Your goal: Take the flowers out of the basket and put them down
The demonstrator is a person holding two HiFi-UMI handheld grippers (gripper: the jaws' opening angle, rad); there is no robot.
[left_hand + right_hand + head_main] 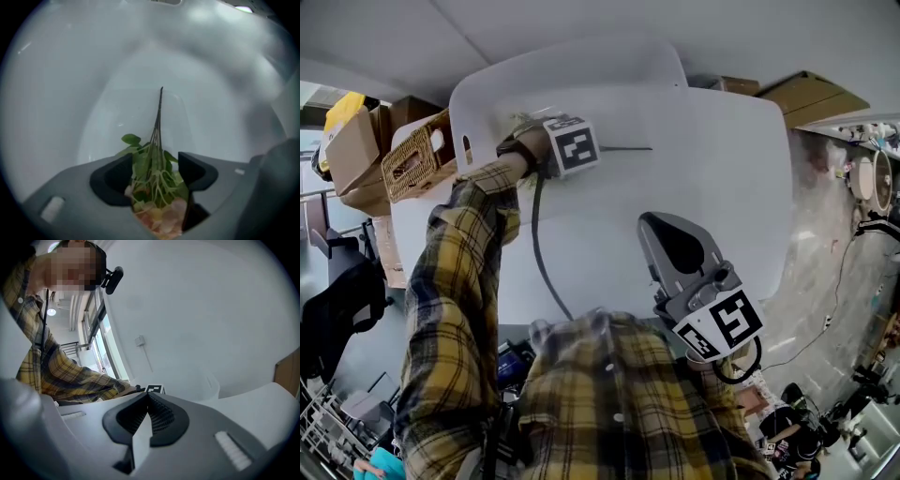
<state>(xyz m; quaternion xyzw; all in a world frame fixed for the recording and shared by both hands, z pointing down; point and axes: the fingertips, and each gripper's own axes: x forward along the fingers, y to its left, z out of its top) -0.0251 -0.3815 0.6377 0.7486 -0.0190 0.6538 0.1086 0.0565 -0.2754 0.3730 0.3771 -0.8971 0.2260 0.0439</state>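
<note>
1. Gripping the flowers point(152, 183), my left tongs point(154, 161) are clenched on the leafy bunch. The pale blooms sit back by the tongs' throat, and the thin stems point away from me.
2. The bunch hangs inside the white basket point(70, 93), its stem tips over the basket's floor.
3. The basket stands on the white bench point(731, 187).
4. My right tongs point(147, 397) are clenched on nothing, well apart from the basket and close to my plaid shirt point(609, 394).
</note>
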